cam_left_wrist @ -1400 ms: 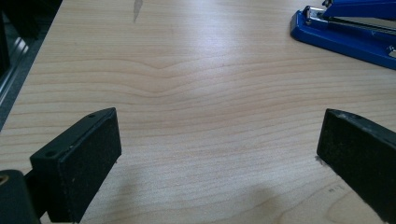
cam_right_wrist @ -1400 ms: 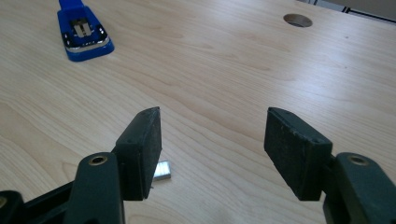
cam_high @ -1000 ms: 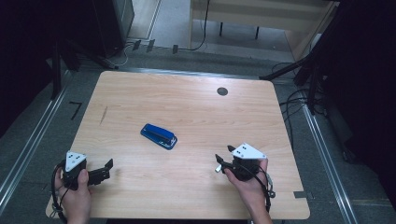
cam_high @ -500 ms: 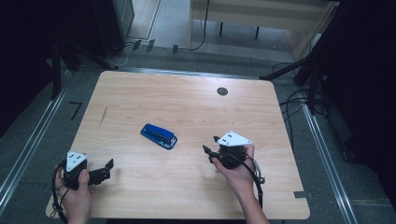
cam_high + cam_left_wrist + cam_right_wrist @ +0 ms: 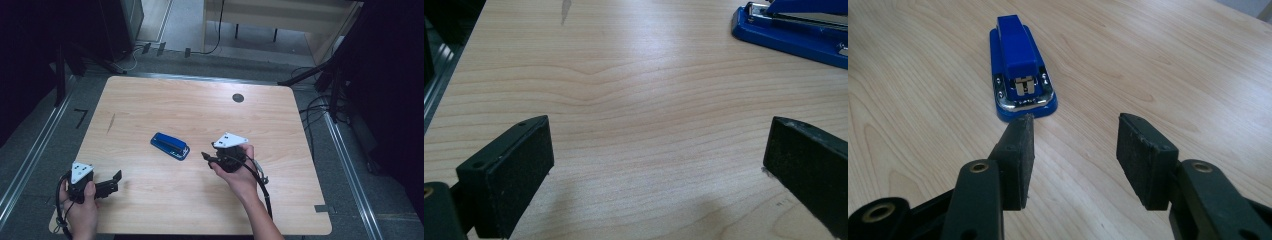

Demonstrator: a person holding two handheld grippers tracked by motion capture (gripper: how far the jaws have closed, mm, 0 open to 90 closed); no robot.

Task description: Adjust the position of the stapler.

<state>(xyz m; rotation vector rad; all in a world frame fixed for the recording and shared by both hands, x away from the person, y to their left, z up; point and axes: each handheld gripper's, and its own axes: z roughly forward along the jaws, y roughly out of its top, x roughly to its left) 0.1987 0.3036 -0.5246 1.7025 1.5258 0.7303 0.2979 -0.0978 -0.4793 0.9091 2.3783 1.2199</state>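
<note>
Right hand-held gripper (image 5: 1073,145) – jaws parted, empty – just beside the blue stapler (image 5: 1018,70)

One stapler (image 5: 170,145) (blue), two hand-held grippers (image 5: 206,157).

No legible text, label, brand or number on the stapler (image 5: 1020,75) (blue body, chrome end).

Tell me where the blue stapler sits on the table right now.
In the high view the blue stapler lies near the middle of the wooden table, apart from the right gripper, whose open jaws point at its end; the left gripper waits at the near-left corner.
</note>
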